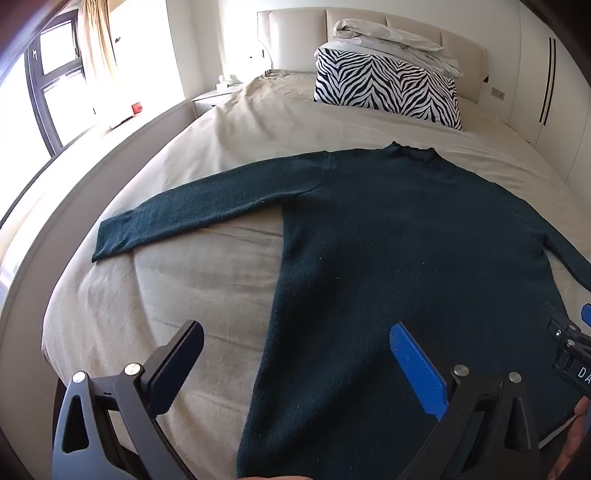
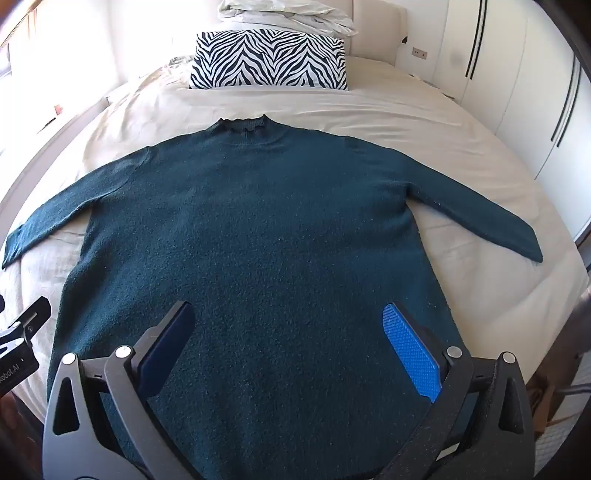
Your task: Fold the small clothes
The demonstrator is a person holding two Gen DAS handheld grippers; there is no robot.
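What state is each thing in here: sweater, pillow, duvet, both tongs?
Sweater: spread flat on the bed, sleeves out, unfolded.
Pillow: propped at the headboard.
Duvet: bundled on top of the pillow.
Left tongs: open, empty, above the sweater's left edge.
Right tongs: open, empty, above the sweater's lower part.

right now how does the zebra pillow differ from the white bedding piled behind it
The zebra pillow is boldly striped black and white; the white bedding is plain. The pillow stands as a smooth, neat block; the bedding is crumpled and loosely heaped. Both sit at the head of the bed, beyond the sweater's collar.
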